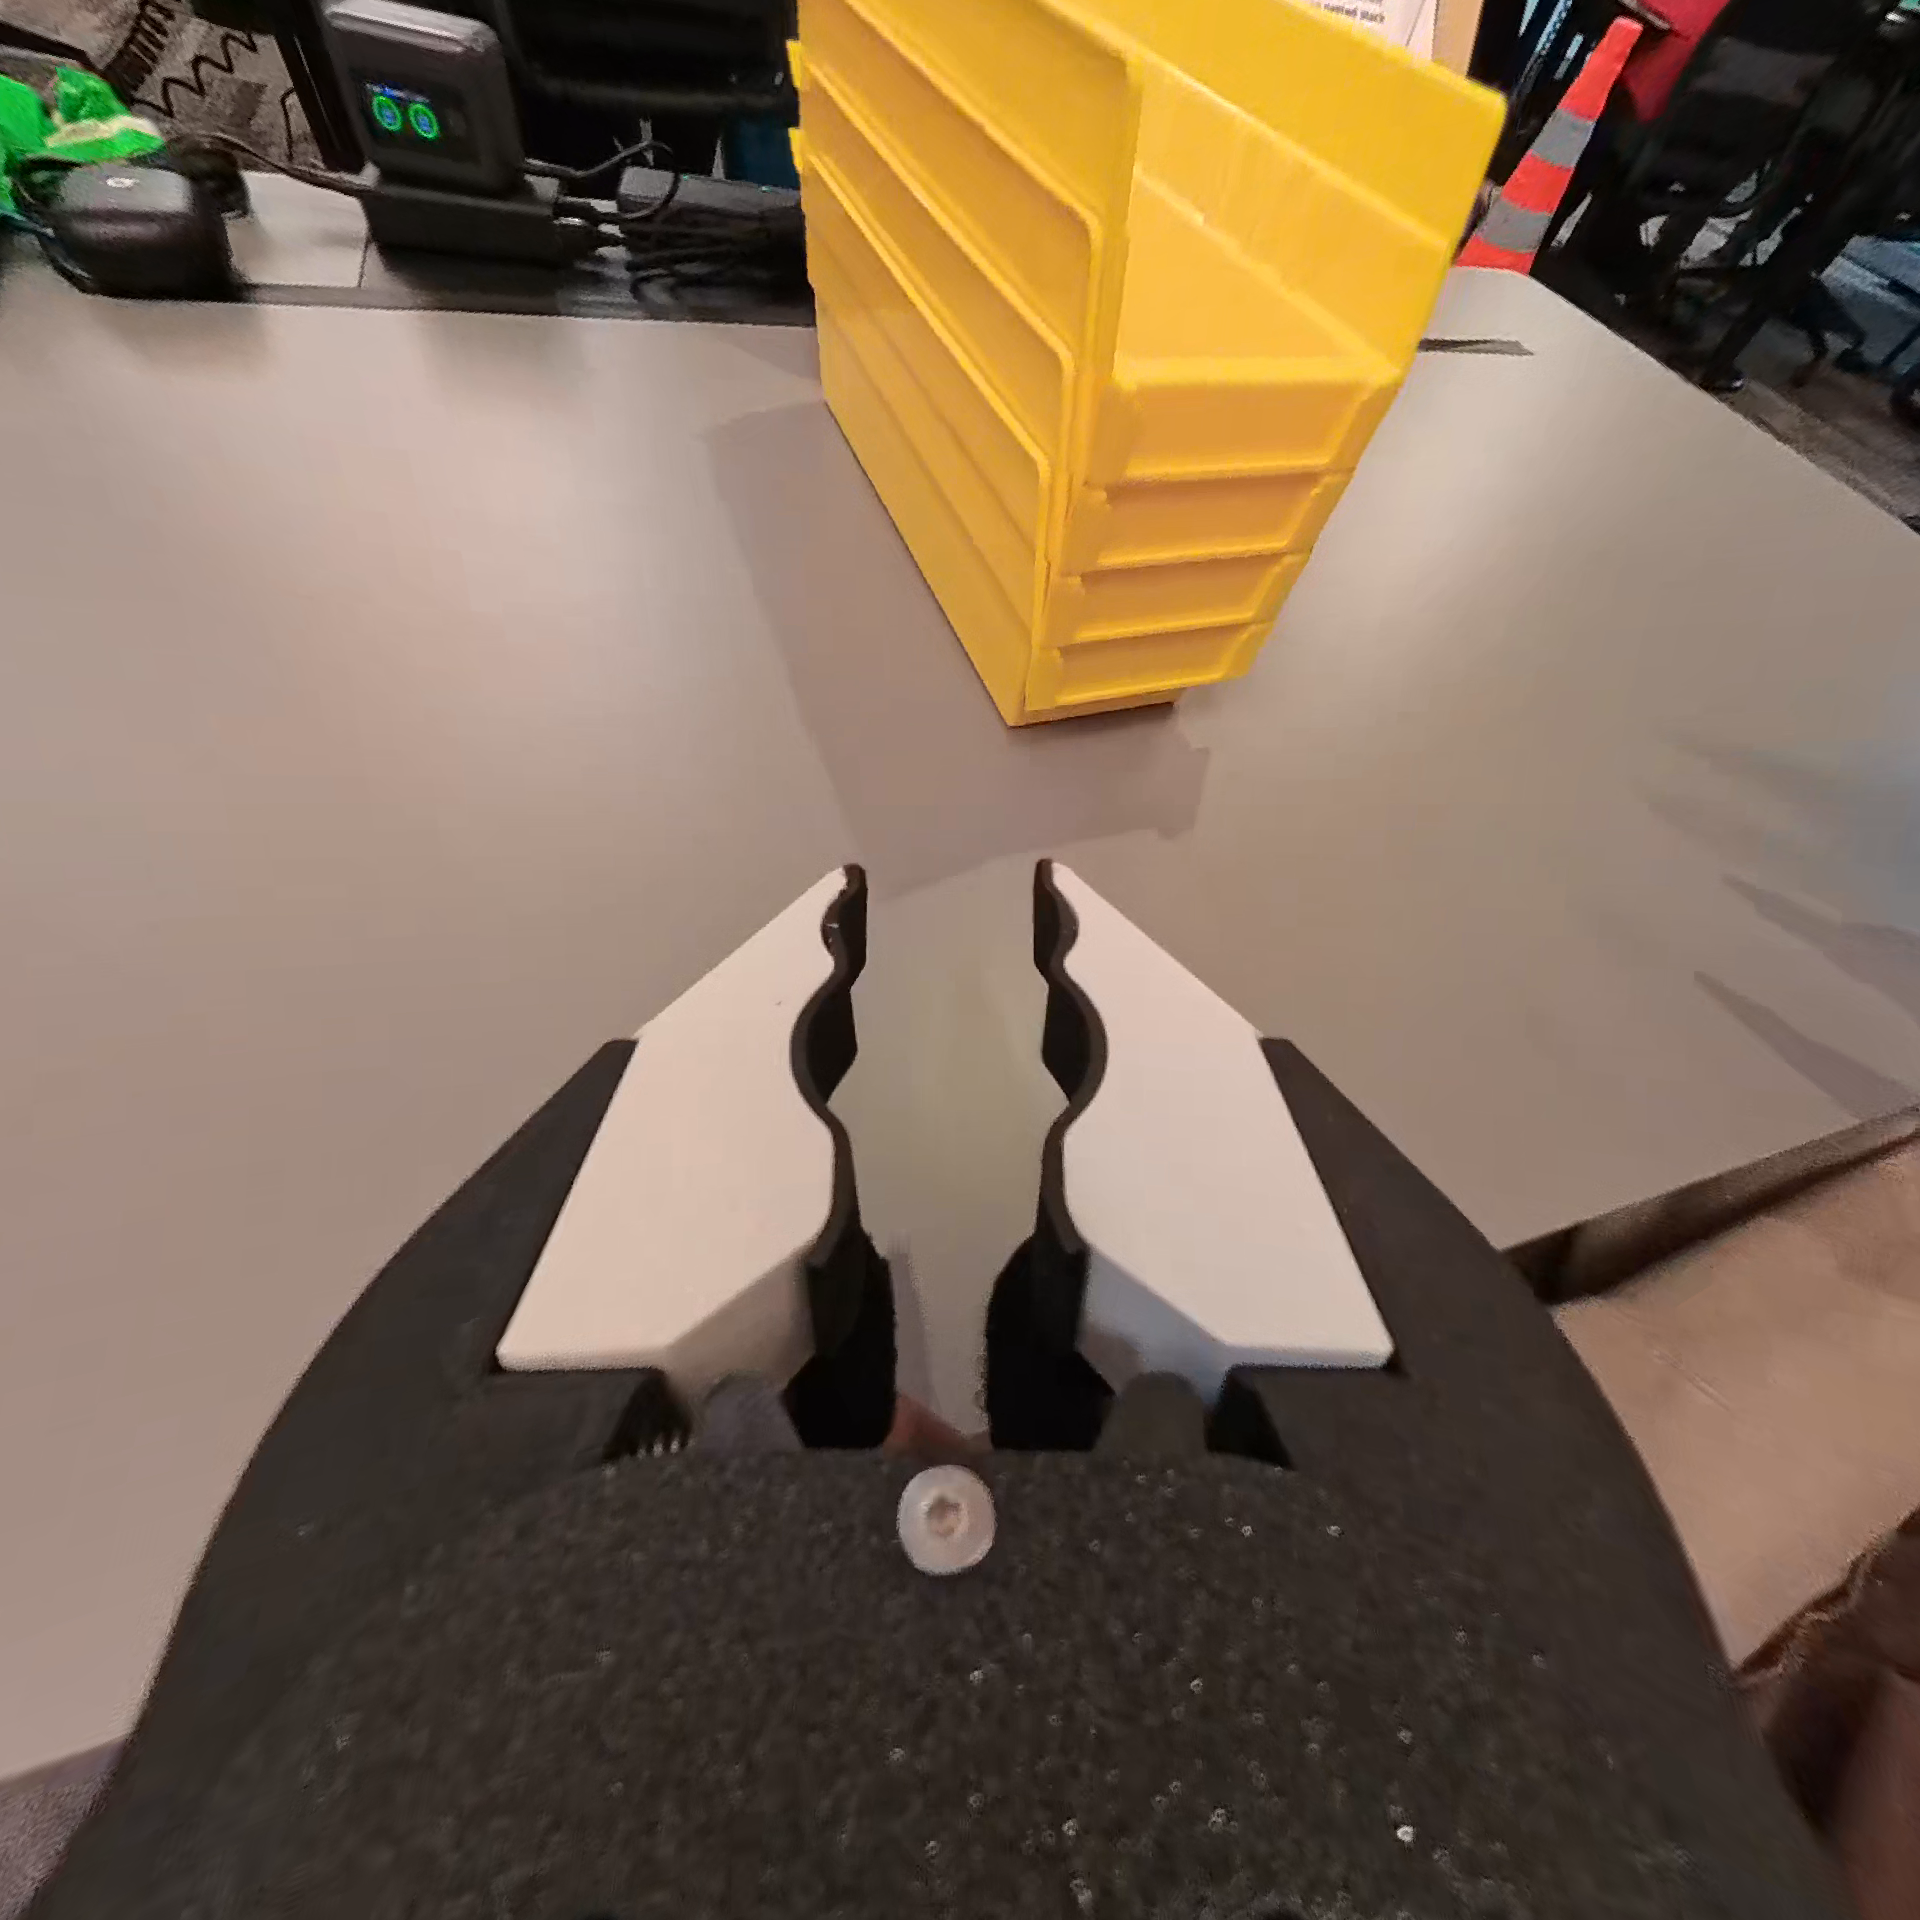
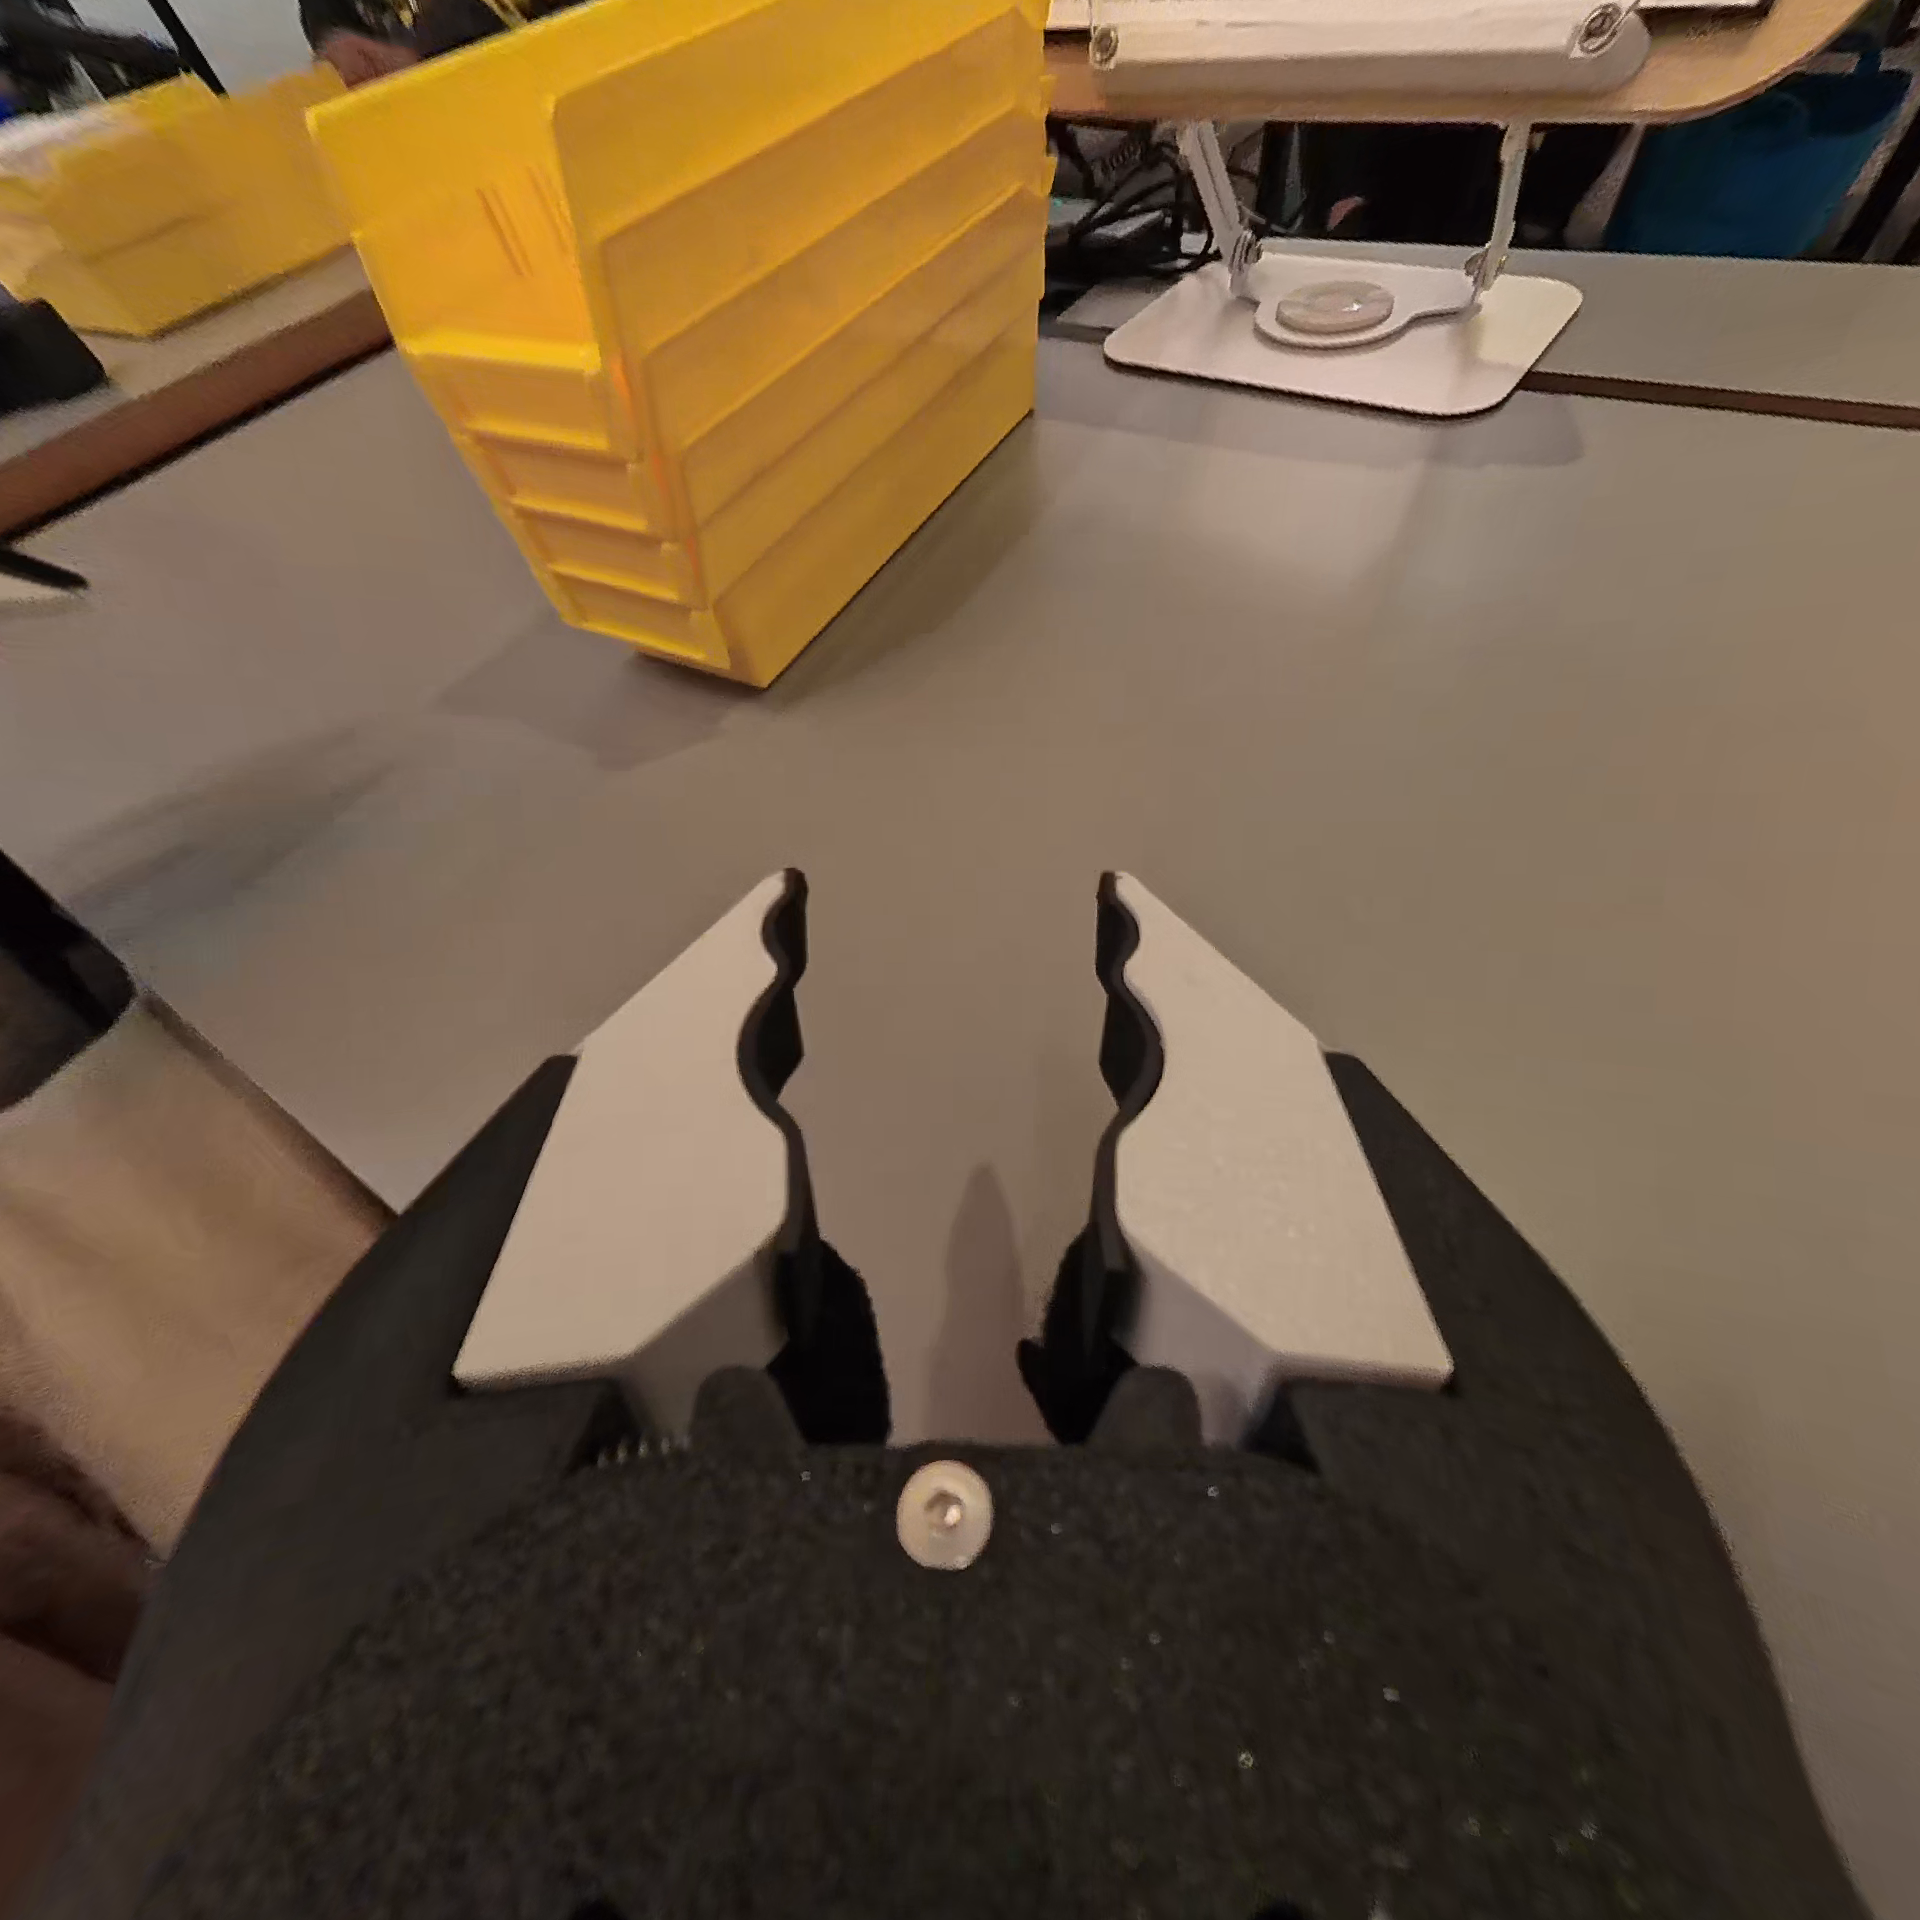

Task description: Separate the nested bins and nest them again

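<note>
A stack of several nested yellow bins [image 1: 1049,374] stands upright on the grey table [image 1: 416,623], open fronts facing right in the left wrist view. The same stack shows in the right wrist view [image 2: 769,384], up and to the left. My left gripper [image 1: 951,883] is open and empty, above the table short of the stack's near corner. My right gripper [image 2: 945,888] is open and empty, hovering over bare table [image 2: 1351,727] to the right of the stack. Neither gripper touches the bins.
A black charger with cables [image 1: 436,135], a black pouch [image 1: 135,229] and something green [image 1: 62,125] sit at the far left edge. A white stand [image 2: 1351,332] rests at the back right. More yellow bins [image 2: 166,229] sit on another table. An orange cone [image 1: 1548,156] stands beyond.
</note>
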A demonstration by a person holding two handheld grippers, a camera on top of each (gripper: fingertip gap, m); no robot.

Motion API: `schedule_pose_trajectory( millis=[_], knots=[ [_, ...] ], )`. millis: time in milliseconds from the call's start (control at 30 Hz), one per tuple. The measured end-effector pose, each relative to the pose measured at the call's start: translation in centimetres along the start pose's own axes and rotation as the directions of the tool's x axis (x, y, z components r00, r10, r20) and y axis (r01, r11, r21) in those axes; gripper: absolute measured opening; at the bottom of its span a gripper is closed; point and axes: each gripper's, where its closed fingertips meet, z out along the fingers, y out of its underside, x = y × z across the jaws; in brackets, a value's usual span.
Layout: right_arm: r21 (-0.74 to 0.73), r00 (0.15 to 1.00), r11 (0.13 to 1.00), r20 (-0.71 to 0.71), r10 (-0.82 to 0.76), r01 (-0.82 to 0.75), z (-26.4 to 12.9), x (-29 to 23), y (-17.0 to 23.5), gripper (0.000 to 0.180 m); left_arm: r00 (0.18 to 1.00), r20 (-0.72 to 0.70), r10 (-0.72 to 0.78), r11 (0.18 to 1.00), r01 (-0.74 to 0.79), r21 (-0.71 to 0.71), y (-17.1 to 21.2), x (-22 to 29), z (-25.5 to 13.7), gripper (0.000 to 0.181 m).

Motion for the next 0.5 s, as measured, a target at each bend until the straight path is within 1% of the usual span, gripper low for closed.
schedule_pose_trajectory(
  millis=[67, 167, 267, 400, 500],
  knots=[
    [0.014, 1.0, 1.0, -0.004, -0.027, 0.027, -0.4, -0.5, -0.5, 0.055, 1.0, 0.004, -0.013, 1.0, 0.013, 0.01, -0.3, -0.1, -1.0, 0.031],
    [0.05, 0.999, 0.998, 0.041, 0.021, -0.023, -0.6, -1.3, -1.4, 0.052, 0.999, -0.018, -0.044, 0.999, 0.045, 0.019, -0.7, 0.2, -1.8, 0.031],
    [0.022, 0.995, 0.997, 0.069, 0.071, -0.072, -0.4, -1.6, -0.7, 0.052, 0.997, -0.058, -0.059, 0.997, 0.061, 0.039, -1.7, 0.9, -1.7, 0.032],
    [0.029, 0.993, 0.995, 0.071, 0.09, -0.092, -0.8, -2.1, -0.8, 0.052, 0.996, -0.077, -0.038, 0.999, 0.038, -0.006, -0.8, 1.4, -0.7, 0.035],
    [0.039, 0.995, 0.995, 0.061, 0.084, -0.087, -0.8, -2.2, -1.1, 0.049, 0.997, -0.074, -0.013, 1.0, 0.012, -0.011, -0.5, 1.7, -0.8, 0.036]
  ],
)
